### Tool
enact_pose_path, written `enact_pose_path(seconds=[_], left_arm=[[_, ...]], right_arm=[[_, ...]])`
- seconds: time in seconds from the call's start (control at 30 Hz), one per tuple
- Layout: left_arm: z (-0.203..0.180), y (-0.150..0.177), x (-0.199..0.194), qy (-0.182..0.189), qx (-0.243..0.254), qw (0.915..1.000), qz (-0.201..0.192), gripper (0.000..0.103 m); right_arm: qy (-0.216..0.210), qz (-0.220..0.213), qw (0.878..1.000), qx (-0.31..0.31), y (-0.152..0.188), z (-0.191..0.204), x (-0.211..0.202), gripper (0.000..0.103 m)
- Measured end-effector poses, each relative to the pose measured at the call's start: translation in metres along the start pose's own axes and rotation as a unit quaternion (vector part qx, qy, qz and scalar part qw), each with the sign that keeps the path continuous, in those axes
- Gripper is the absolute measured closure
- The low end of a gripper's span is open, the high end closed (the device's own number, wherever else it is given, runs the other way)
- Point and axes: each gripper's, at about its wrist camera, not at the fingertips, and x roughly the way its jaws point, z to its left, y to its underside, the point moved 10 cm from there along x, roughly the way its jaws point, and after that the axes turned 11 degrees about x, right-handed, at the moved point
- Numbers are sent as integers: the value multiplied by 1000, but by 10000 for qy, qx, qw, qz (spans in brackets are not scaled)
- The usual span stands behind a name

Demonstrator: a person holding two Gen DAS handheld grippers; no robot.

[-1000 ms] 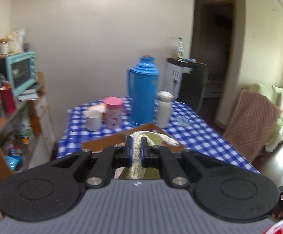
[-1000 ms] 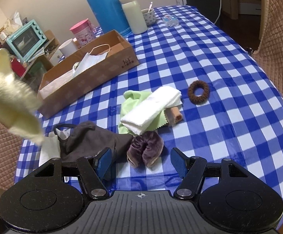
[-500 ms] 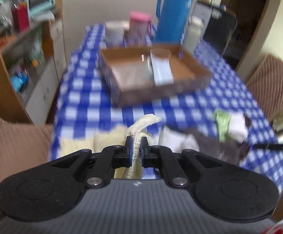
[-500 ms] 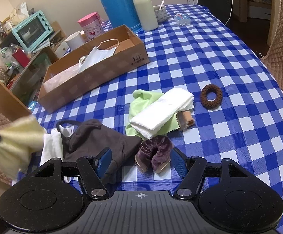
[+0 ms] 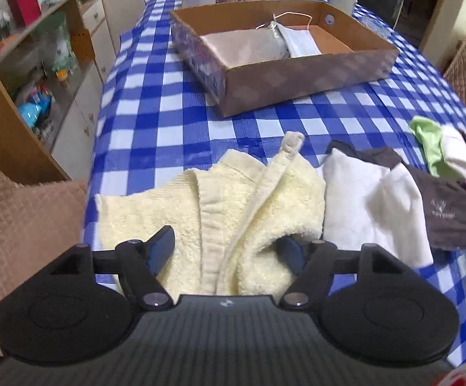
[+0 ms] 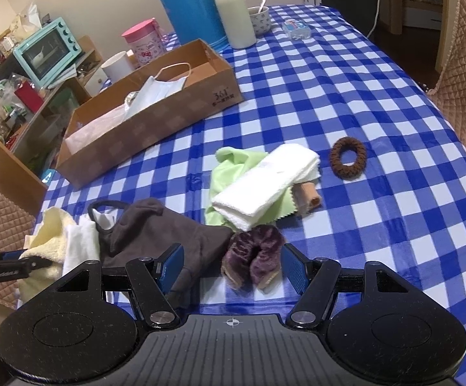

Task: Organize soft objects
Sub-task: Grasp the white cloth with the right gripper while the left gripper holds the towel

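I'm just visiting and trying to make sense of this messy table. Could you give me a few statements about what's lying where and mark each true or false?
1. The cream fluffy knitted garment lies on the blue-and-white checked tablecloth. True.
2. The brown cardboard box is empty. False: a white face mask and a pale cloth lie in it.
3. The brown fuzzy hair ring sits inside the box. False: it lies on the tablecloth, apart from the box.
4. The folded white towel rests on a light green cloth. True.
5. The left tongs are clamped shut. False: the jaws are opening, with the garment between them.
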Motion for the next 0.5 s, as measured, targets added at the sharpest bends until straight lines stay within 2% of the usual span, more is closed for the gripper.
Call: enact_pose_path(seconds=[0.1, 0.27, 0.37, 0.5], left_arm=[[-1, 0, 6, 100, 1, 9999, 11, 45], [-2, -1, 5, 269, -50, 9995, -152, 77], [2, -2, -3, 259, -192, 9992, -226, 83], [9, -4, -20, 92, -264, 9989, -378, 84]], right_arm=[[-129, 31, 9999, -95, 2, 14, 5, 36], [-486, 127, 9980, -394, 8, 49, 15, 36], [-761, 262, 9951, -566, 16, 75, 25, 36], [-1181, 476, 9887, -797, 29, 113, 38, 36]])
